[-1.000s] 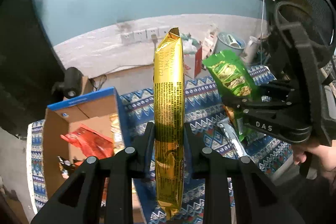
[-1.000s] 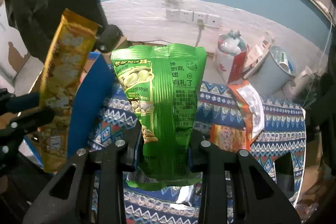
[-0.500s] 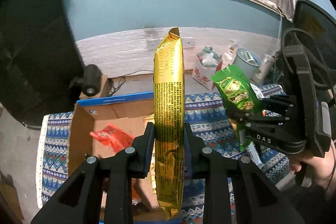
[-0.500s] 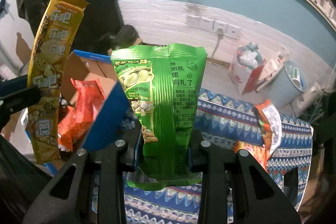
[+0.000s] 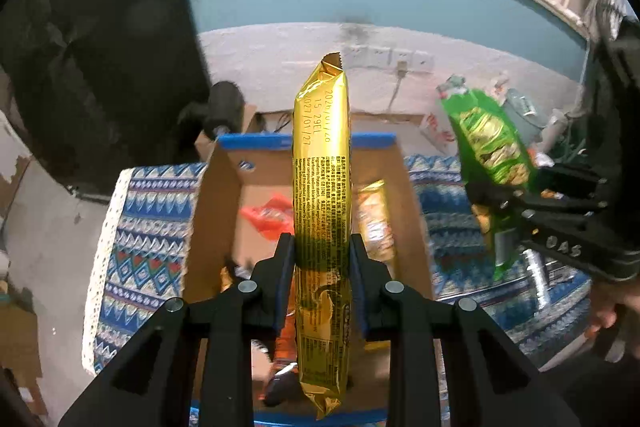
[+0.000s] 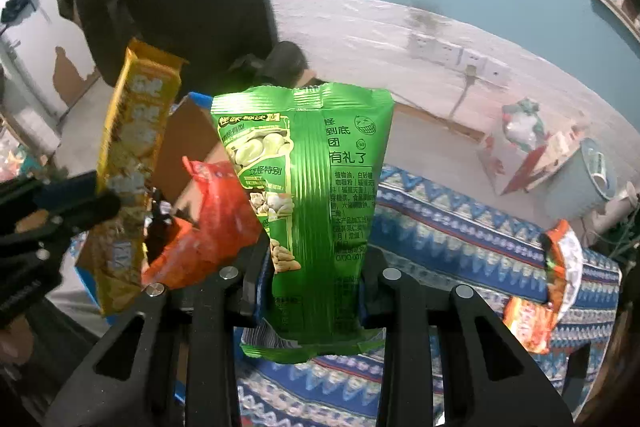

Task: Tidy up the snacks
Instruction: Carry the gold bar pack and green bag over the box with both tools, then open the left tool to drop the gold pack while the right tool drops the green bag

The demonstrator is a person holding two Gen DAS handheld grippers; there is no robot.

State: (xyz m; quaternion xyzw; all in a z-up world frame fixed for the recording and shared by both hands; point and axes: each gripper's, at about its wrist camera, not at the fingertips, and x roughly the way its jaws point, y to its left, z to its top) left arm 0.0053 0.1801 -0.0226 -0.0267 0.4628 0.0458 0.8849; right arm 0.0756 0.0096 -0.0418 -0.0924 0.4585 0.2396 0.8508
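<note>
My left gripper (image 5: 322, 255) is shut on a long gold snack pack (image 5: 322, 187), held upright above an open cardboard box (image 5: 216, 211) with a blue rim. The box holds a red packet (image 5: 268, 217) and a yellow packet (image 5: 374, 223). My right gripper (image 6: 314, 267) is shut on a green bean-snack bag (image 6: 312, 187), held upright right of the box. The green bag also shows in the left wrist view (image 5: 488, 147), and the gold pack in the right wrist view (image 6: 128, 171).
The box stands on a table under a blue patterned cloth (image 5: 140, 239). An orange-and-white snack bag (image 6: 556, 275) lies on the cloth at the right. A white bucket (image 6: 580, 179) and a small carton (image 6: 516, 155) stand on the floor behind. Wall sockets (image 6: 456, 55) are on the far wall.
Both grippers have moved left with their packs. The gold pack now hangs over the open box, and the green bag has come close to the box's right side.
</note>
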